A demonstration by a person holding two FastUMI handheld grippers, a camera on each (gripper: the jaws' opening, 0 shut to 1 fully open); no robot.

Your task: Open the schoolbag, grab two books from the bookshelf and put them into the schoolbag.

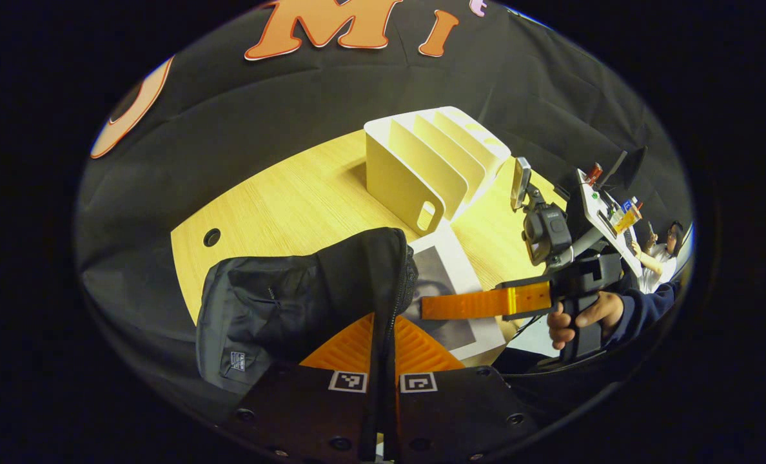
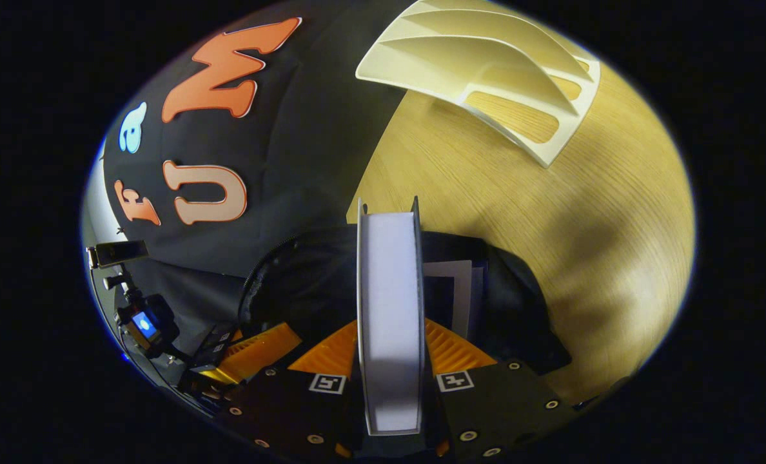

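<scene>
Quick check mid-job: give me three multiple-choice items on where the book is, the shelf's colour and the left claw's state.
1. Where is the book that the right claw holds?
A. Over the open schoolbag
B. In a shelf slot
C. On the floor

2. What colour is the bookshelf?
A. Red
B. Cream
C. Blue

3. What is the left claw doing?
A. Wide open, holding nothing
B. Clamping a pen
C. Shut on the schoolbag's zipper edge

Key: 1 A, the bag's dark mouth lies under the book; 2 B, its dividers are pale cream; 3 C, both fingers pinch the zipper edge.
</scene>
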